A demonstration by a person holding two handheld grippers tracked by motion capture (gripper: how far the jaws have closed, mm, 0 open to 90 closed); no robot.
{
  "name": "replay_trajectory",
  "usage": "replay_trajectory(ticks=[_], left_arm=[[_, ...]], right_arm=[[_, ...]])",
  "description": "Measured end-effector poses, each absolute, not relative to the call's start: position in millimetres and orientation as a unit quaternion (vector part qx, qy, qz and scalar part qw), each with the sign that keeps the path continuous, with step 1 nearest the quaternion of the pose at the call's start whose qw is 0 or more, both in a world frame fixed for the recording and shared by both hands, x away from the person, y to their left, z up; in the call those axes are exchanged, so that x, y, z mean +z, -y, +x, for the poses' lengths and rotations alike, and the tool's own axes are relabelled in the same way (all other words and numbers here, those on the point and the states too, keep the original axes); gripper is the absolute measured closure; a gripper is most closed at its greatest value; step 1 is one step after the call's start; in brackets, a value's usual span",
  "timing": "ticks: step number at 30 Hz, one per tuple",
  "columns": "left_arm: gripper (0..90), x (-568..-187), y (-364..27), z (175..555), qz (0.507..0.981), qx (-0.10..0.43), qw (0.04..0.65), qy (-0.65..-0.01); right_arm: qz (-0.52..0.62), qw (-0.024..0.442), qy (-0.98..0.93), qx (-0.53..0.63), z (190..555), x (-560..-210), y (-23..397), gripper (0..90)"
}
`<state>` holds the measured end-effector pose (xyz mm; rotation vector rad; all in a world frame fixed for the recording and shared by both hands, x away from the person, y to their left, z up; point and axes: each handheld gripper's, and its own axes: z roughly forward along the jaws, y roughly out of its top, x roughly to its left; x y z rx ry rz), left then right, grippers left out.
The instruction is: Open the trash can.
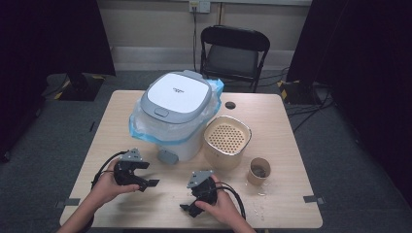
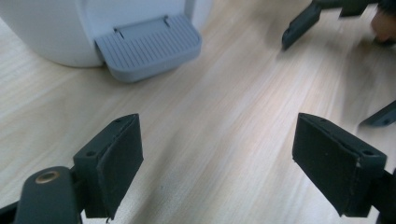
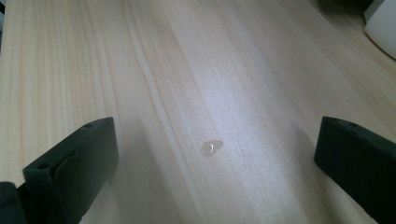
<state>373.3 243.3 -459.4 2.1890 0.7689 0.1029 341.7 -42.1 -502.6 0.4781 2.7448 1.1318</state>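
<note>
Item: white pedal bin point(image 1: 172, 114), smooth plastic, rounded-square grey-rimmed lid, blue liner bunched under it; ribbed grey pedal point(image 2: 149, 46) at its foot, at 12 o'clock from my left gripper point(image 2: 217, 165), jaws apart, empty. My right gripper point(image 3: 215, 168): released over pale wood-grain table point(image 3: 187, 70). Beige perforated-top canister point(image 1: 227, 141); paper cup point(image 1: 259, 171) with dark contents.

black hand-held gripper point(image 1: 154, 183), grey plate, looping black cable
</note>
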Motion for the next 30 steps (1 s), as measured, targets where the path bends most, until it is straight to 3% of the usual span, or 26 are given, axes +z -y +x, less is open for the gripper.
replay_trajectory(ticks=[11,30], left_arm=[[23.4,-420.1,-244.2,375.9,0.87,0.039,0.399,-0.288],[25.0,-357.4,-249.7,380.6,0.869,0.045,0.4,-0.286]], right_arm=[[0.159,0.067,-0.911,0.376,341.7,-502.6,42.1,0.0],[0.158,0.068,-0.91,0.376,341.8,-502.7,42.0,0.0]])
